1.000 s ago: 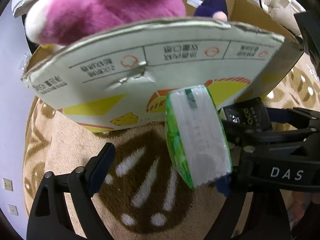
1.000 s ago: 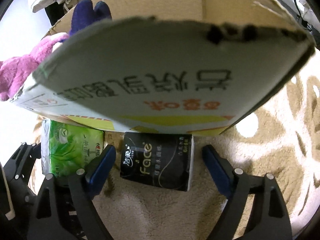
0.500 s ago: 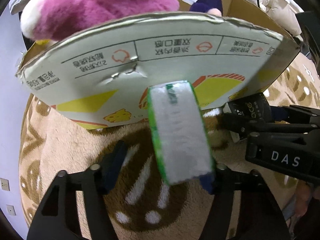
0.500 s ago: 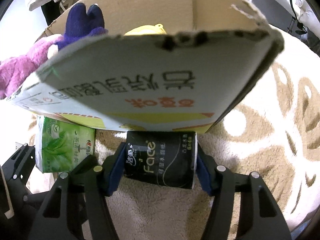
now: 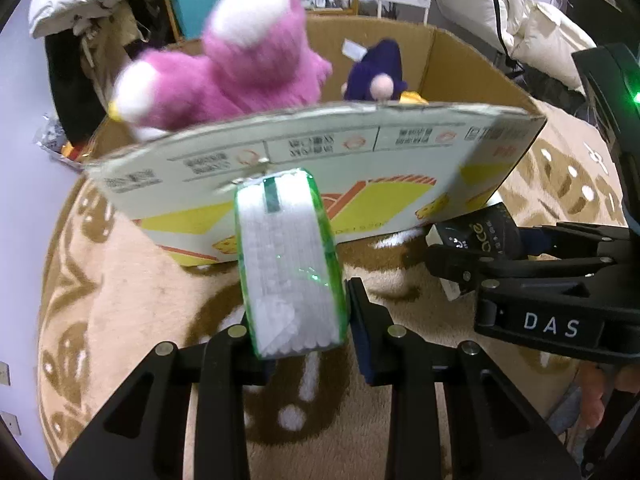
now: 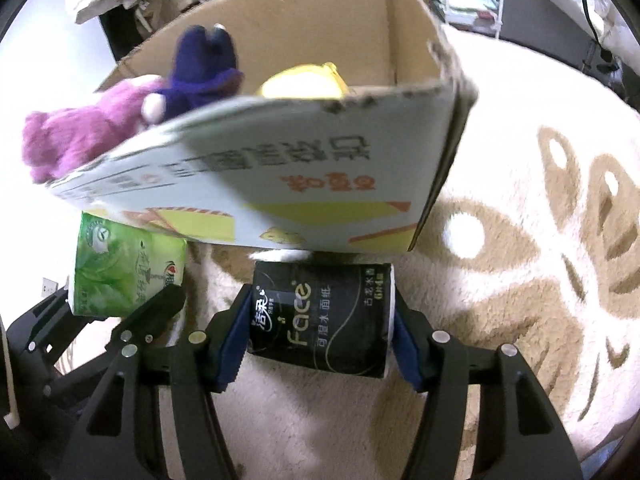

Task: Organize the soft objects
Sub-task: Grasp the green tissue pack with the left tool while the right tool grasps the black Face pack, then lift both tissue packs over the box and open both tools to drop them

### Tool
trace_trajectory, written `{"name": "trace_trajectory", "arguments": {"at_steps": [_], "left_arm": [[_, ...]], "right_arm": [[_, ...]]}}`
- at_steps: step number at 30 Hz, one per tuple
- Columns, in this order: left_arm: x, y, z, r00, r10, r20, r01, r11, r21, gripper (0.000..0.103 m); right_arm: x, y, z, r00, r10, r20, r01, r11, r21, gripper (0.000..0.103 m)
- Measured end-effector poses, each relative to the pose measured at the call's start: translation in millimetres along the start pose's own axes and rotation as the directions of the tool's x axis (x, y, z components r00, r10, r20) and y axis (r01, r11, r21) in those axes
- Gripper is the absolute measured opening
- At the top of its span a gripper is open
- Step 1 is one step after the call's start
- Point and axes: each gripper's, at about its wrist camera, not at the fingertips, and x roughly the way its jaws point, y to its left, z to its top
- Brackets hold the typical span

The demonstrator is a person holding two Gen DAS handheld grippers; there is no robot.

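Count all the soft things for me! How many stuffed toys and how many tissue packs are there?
Stuffed toys in the cardboard box: 3, the pink plush, the purple plush and a yellow one, mostly hidden.
Tissue packs outside the box, over the rug: 2, the green pack and the black pack.
Total: 5

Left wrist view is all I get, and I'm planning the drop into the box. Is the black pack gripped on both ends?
Observer: Yes. The right wrist view shows the right gripper with a blue pad on each end of the black tissue pack.
Operator: Any room in the box on that side?
Observer: The cardboard box shows bare wall at its right corner, beyond a yellow plush.
Operator: How does my green pack look from there?
Observer: The green tissue pack shows its broad leaf-printed face.
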Motion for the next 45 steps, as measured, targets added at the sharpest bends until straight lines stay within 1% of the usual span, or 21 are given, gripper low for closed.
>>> {"name": "trace_trajectory", "arguments": {"at_steps": [2, 4, 7, 11, 14, 15, 16, 19, 21, 22, 25, 27, 29, 33, 36, 39, 41, 45], "left_arm": [[-13, -2, -3, 1.000, 0.014, 0.013, -0.014, 1.000, -0.007, 0.029], [-22, 1, -14, 0.999, 0.030, 0.032, -0.030, 0.999, -0.016, 0.029], [-36, 5, -16, 0.996, 0.055, 0.065, -0.053, 0.998, -0.036, 0.029], [-52, 7, -9, 0.989, 0.090, 0.115, -0.084, 0.995, -0.058, 0.029], [-70, 9, -12, 0.979, 0.124, 0.159, -0.114, 0.991, -0.070, 0.029], [-77, 9, -12, 0.974, 0.138, 0.178, -0.126, 0.989, -0.075, 0.029], [-81, 5, -10, 0.970, 0.145, 0.194, -0.132, 0.988, -0.079, 0.029], [-100, 5, -11, 0.955, 0.144, 0.261, -0.128, 0.989, -0.076, 0.029], [-114, 4, -12, 0.935, 0.169, 0.313, -0.151, 0.985, -0.079, 0.029], [-122, 3, -11, 0.921, 0.182, 0.344, -0.163, 0.983, -0.083, 0.029], [-137, 4, -7, 0.896, 0.209, 0.392, -0.187, 0.978, -0.094, 0.029], [-141, 4, -3, 0.892, 0.219, 0.395, -0.199, 0.976, -0.092, 0.029], [-144, 6, -2, 0.885, 0.227, 0.407, -0.203, 0.974, -0.102, 0.029], [-148, 6, 6, 0.873, 0.252, 0.418, -0.231, 0.968, -0.101, 0.029], [-152, 6, 15, 0.860, 0.255, 0.441, -0.236, 0.967, -0.099, 0.029], [-155, 5, 26, 0.840, 0.266, 0.474, -0.253, 0.963, -0.091, 0.030], [-157, 6, 33, 0.829, 0.266, 0.492, -0.257, 0.963, -0.087, 0.030], [-157, 8, 55, 0.816, 0.261, 0.516, -0.259, 0.963, -0.078, 0.030]], "right_arm": [[-9, 4, -3, 1.000, 0.003, 0.028, -0.003, 1.000, -0.018, 0.066], [-19, 2, -7, 0.999, 0.010, 0.051, -0.009, 1.000, -0.026, 0.066], [-35, 3, -12, 0.995, 0.018, 0.100, -0.015, 0.999, -0.028, 0.066], [-65, -2, -27, 0.986, 0.031, 0.164, -0.026, 0.999, -0.030, 0.066], [-80, 1, -22, 0.976, 0.034, 0.215, -0.028, 0.999, -0.031, 0.066], [-85, -1, -22, 0.971, 0.035, 0.236, -0.028, 0.999, -0.031, 0.066], [-87, 0, -16, 0.967, 0.036, 0.253, -0.029, 0.999, -0.032, 0.066], [-107, 2, -12, 0.950, 0.038, 0.310, -0.026, 0.999, -0.043, 0.066], [-122, -1, -17, 0.935, 0.039, 0.352, -0.020, 0.998, -0.058, 0.066], [-129, 0, -17, 0.929, 0.041, 0.367, -0.019, 0.998, -0.064, 0.066], [-143, 6, -18, 0.909, 0.052, 0.414, -0.019, 0.996, -0.084, 0.066], [-153, 8, -20, 0.894, 0.050, 0.446, -0.007, 0.995, -0.099, 0.066], [-164, 13, -23, 0.871, 0.048, 0.488, 0.007, 0.994, -0.111, 0.066], [-174, 19, -21, 0.842, 0.051, 0.536, 0.020, 0.992, -0.127, 0.066], [-179, 22, -16, 0.836, 0.065, 0.545, 0.011, 0.991, -0.135, 0.066], [-179, 24, -8, 0.831, 0.073, 0.552, 0.011, 0.989, -0.146, 0.066], [-178, 26, -3, 0.827, 0.075, 0.557, 0.016, 0.988, -0.157, 0.066], [-176, 30, 11, 0.818, 0.069, 0.571, 0.045, 0.982, -0.184, 0.066]]}}
